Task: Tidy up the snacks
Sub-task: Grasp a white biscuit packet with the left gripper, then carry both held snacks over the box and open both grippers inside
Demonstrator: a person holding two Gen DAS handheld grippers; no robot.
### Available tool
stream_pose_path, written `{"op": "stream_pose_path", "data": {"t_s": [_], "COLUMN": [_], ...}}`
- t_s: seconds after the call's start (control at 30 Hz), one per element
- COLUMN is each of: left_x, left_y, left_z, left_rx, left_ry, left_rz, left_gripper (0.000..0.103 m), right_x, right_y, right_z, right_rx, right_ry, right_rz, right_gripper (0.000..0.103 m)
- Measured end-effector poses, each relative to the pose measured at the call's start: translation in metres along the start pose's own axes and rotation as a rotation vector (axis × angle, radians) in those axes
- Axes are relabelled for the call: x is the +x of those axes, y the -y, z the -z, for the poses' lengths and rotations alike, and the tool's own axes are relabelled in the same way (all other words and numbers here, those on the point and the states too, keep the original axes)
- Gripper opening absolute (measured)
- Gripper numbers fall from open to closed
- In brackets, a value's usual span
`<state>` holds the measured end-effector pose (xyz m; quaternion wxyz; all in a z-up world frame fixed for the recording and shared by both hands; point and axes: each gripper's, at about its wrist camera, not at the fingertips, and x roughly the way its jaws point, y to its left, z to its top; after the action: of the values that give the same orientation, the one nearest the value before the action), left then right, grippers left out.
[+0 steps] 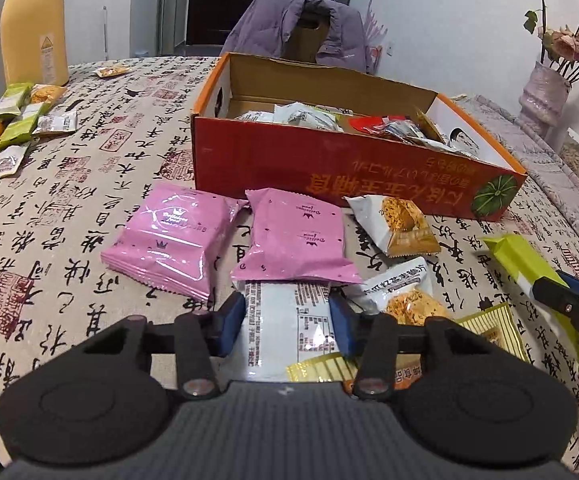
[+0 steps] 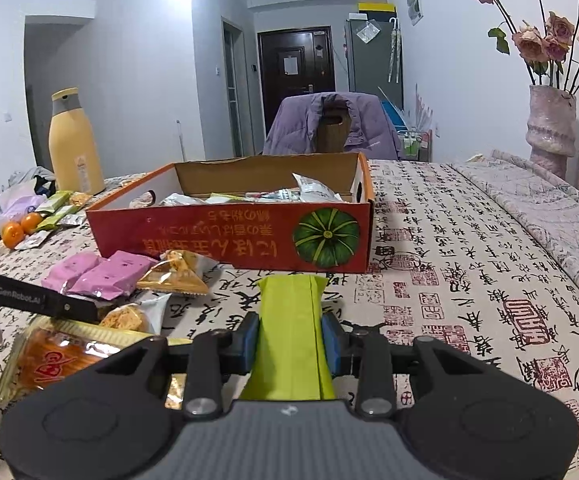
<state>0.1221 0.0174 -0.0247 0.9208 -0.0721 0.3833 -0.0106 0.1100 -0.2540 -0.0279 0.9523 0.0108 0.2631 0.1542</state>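
My left gripper (image 1: 289, 312) has its blue pads against both sides of a white snack packet (image 1: 285, 328) with a printed label, low over the table. Two pink packets (image 1: 169, 236) (image 1: 293, 240) lie just beyond it, with orange-and-white cake packets (image 1: 401, 224) to their right. My right gripper (image 2: 291, 332) is shut on a lime-green packet (image 2: 293, 320), held above the tablecloth in front of the red cardboard box (image 2: 209, 240). That box (image 1: 329, 168) is open-topped and holds several packets. A gold packet (image 2: 61, 356) lies at the lower left of the right wrist view.
A yellow bottle (image 2: 75, 148), oranges (image 2: 13, 234) and more snack packets (image 1: 21, 120) sit at the table's far left. A vase of dried roses (image 2: 551, 128) stands far right. A chair with a purple jacket (image 2: 329, 128) is behind the box.
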Motion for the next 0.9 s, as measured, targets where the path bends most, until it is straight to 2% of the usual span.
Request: {"op": "stream_pose_path", "data": {"t_s": [0.43,0.63,0.9], "left_x": [-0.038,-0.058,-0.061], "left_y": [-0.004,-0.002,0.006], "left_z": [0.008,0.001,-0.012], "left_rx": [0.034,0.049,0.067], "left_ry": [0.133,0.210,0.256], "left_rz": [-0.023,-0.019,-0.005], "left_gripper": [0.045,0.045,0.045], "right_x": [-0.015,-0.021,-0.015], "right_y": [-0.002,-0.006,-0.011], "right_z": [-0.002,-0.008,-0.021], "right_rx": [0.000,-0.012,-0.025], "right_ry": [0.037,0.062,0.088], "right_rz": [0.006,0.009,0.011], "right_gripper": [0.033,0.033,0.033]}}
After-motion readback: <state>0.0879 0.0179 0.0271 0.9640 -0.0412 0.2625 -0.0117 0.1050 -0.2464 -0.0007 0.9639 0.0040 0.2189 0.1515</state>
